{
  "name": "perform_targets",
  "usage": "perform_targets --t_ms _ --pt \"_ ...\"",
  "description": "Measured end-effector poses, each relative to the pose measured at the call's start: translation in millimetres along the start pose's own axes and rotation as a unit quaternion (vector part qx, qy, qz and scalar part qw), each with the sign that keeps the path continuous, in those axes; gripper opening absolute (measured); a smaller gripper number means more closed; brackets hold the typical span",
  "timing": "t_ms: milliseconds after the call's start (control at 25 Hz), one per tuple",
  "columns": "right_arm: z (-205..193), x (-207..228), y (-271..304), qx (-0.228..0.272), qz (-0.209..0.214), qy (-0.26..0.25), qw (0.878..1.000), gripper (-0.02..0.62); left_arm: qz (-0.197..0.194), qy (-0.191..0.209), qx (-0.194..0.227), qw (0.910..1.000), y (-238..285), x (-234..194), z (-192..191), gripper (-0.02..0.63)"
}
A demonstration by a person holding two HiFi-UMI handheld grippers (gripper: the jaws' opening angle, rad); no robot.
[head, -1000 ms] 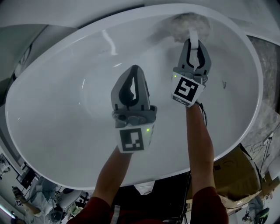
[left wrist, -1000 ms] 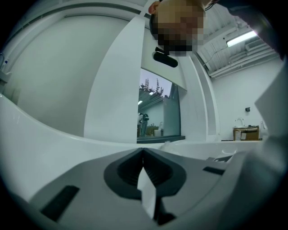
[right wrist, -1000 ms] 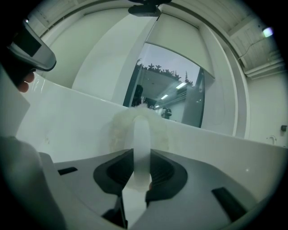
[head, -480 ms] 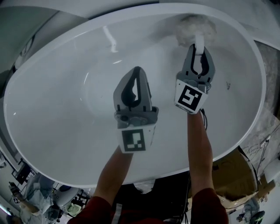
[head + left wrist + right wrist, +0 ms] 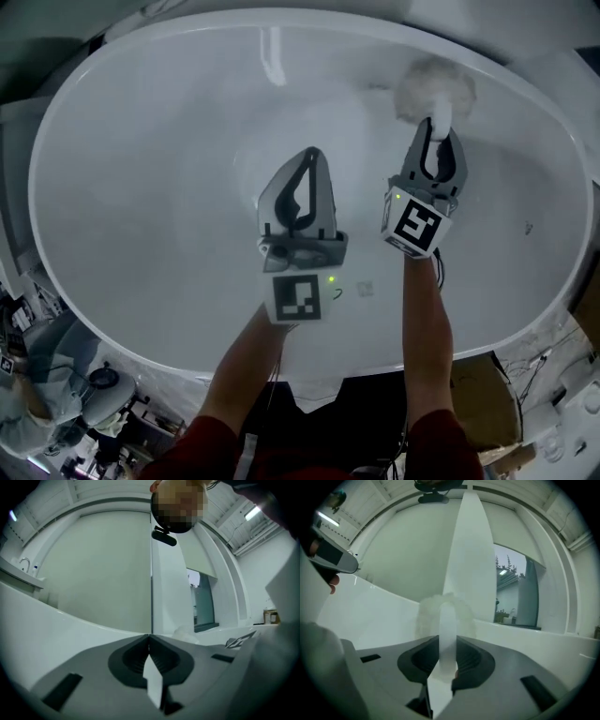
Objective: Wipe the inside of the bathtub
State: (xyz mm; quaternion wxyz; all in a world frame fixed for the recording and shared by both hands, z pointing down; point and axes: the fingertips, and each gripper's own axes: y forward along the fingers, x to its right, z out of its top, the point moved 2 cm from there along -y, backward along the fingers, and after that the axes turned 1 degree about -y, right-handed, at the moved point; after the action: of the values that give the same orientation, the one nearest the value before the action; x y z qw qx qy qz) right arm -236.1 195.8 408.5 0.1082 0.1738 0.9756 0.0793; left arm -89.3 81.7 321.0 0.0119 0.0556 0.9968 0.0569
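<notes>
A white oval bathtub [image 5: 122, 216] fills the head view. My right gripper [image 5: 439, 127] is shut on the white handle of a fluffy white duster [image 5: 433, 89], whose head rests against the tub's far inner wall. In the right gripper view the handle [image 5: 447, 634] runs up between the jaws to the fluffy head [image 5: 445, 613]. My left gripper [image 5: 311, 155] hovers over the middle of the tub, jaws closed together with nothing between them. The left gripper view shows its jaws [image 5: 150, 637] meeting at the tips.
The tub rim [image 5: 309, 19] curves round the whole scene. A small drain mark [image 5: 364, 289] sits on the tub floor near my left forearm. Clutter and equipment [image 5: 66, 403] lie on the floor outside the near rim at lower left.
Both grippers have shifted slightly right and down in the view as the head moved. The duster head stays against the far wall, moved a little to the right along it.
</notes>
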Motion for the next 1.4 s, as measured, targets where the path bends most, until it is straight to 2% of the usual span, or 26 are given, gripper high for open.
perform_targets --t_ms 160,400,640,800,1000,1400 --pt "33.1 -123.6 -5.0 0.006 0.046 0.013 0.999 0.089 0.058 -0.002 -0.001 0.9983 -47.5 -115.6 9.7 0.015" --pt "86.9 -231.8 -16.4 0.013 0.097 0.015 0.995 0.089 0.099 0.015 -0.003 0.995 -87.5 -207.2 47.6 0.015" --pt "64.7 -358.1 -7.4 0.009 0.142 0.016 0.99 0.089 0.132 0.017 -0.011 0.991 -108.7 -306.7 6.0 0.015" --pt "58.6 -394.5 2.0 0.006 0.17 0.015 0.985 0.089 0.153 0.006 -0.017 0.988 -109.6 -327.4 -7.4 0.015" --pt "31.7 -439.2 14.9 -0.003 0.194 0.012 0.981 0.089 0.172 -0.002 -0.026 0.9847 -112.4 -344.1 -37.1 0.015" --pt "26.5 -472.9 45.2 -0.003 0.195 0.019 0.981 0.089 0.181 -0.009 -0.04 0.9826 -100.4 -379.1 -58.6 0.015"
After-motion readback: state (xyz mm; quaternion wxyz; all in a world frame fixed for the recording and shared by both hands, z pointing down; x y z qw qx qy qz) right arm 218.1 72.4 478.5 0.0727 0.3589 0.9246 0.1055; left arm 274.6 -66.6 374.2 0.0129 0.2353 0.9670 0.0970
